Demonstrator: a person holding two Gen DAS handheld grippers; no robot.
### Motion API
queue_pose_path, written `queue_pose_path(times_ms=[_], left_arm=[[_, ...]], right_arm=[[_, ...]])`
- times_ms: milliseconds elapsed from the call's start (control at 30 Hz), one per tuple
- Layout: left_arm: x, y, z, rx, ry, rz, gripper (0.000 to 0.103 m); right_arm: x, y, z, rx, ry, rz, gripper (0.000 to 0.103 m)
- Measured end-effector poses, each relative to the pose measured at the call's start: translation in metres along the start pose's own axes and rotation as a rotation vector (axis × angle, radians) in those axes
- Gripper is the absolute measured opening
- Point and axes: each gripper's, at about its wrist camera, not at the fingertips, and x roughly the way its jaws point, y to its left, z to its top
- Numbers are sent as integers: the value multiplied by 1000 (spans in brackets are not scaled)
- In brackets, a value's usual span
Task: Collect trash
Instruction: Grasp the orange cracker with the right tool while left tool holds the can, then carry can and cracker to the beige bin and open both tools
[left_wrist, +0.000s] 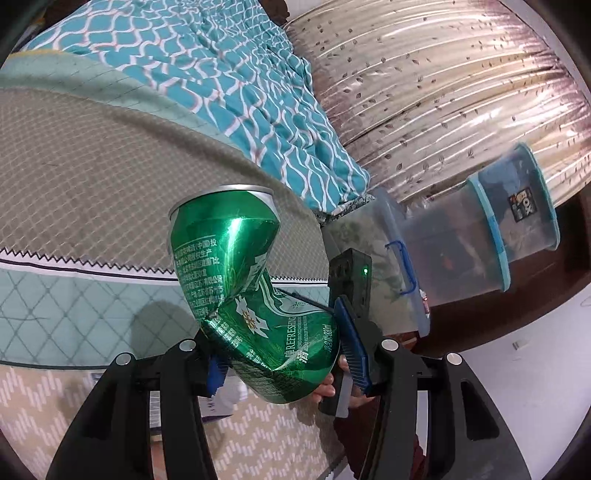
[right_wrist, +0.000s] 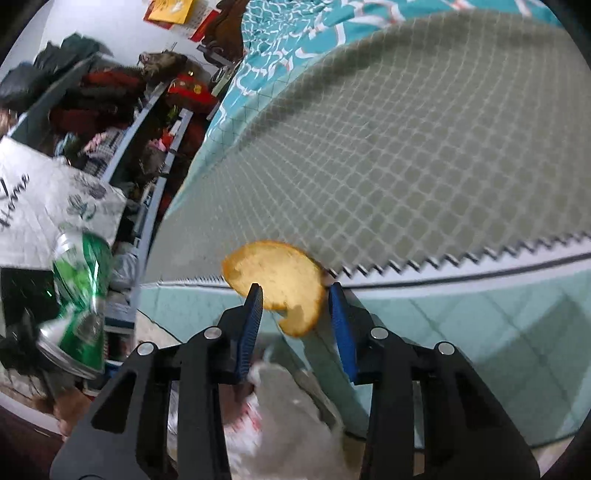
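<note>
Left wrist view: blue fingers (left_wrist: 352, 341) of the left gripper (left_wrist: 284, 354) clenched on a crushed green can (left_wrist: 243, 291), held tilted above the quilted bed (left_wrist: 92, 177), with clear storage boxes (left_wrist: 476, 251) off to the right by the curtain (left_wrist: 443, 85). Right wrist view: fingers (right_wrist: 341, 325) of the right gripper (right_wrist: 295, 295) spread apart, pads not pressing, around an orange peel (right_wrist: 280, 277) in the gap over the bed edge, above a white plastic bag (right_wrist: 291, 417); same can at far left.
</note>
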Motion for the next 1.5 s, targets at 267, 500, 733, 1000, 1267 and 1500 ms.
queue_pose_path(times_ms=[267, 500, 733, 1000, 1267, 1500], left_arm=[[-4, 20, 2, -38, 2, -33, 49], [17, -12, 1, 8, 30, -31, 49], [120, -96, -31, 128, 200, -96, 49], [301, -209, -103, 273, 484, -166, 49], [406, -246, -160, 306, 605, -54, 87], [339, -232, -141, 348, 545, -121, 86]], right_arm=[[21, 23, 5, -58, 13, -96, 8], [-55, 13, -5, -58, -169, -168, 8], [-212, -54, -71, -4, -418, -348, 8], [-365, -172, -197, 190, -587, -563, 12], [-395, -215, -234, 258, -684, -595, 84], [-404, -184, -232, 266, -829, -520, 81]])
